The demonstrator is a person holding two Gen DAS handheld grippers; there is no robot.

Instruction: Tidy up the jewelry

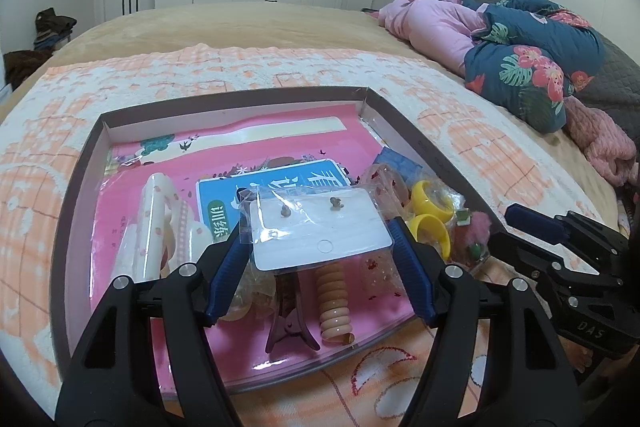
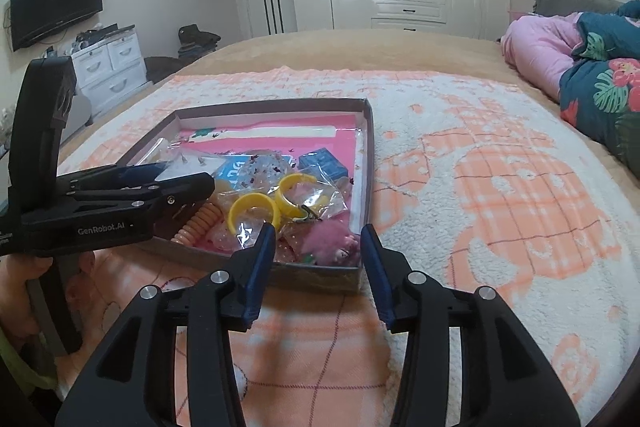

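A white earring card (image 1: 320, 227) in a clear bag, with two small studs on it, hangs just above the box's contents. My left gripper (image 1: 318, 239) is shut on it, one blue pad against each side edge. From the right wrist view the left gripper (image 2: 184, 175) comes in from the left over the box (image 2: 276, 105), with the card (image 2: 200, 163) at its tips. My right gripper (image 2: 318, 239) stands open at the box's near right corner, nothing between its pads; a pink plush charm (image 2: 328, 243) lies beyond them. In the left wrist view the right gripper (image 1: 528, 227) shows at the right.
The shallow brown box (image 1: 232, 99) lies on a peach-and-white blanket (image 2: 500, 187). It holds yellow rings (image 1: 432, 203), a peach coil hair tie (image 1: 334, 303), a dark hair clip (image 1: 290, 323), a blue card (image 1: 256, 195) and a white case (image 1: 152, 223). A floral quilt (image 1: 532, 67) lies at the right.
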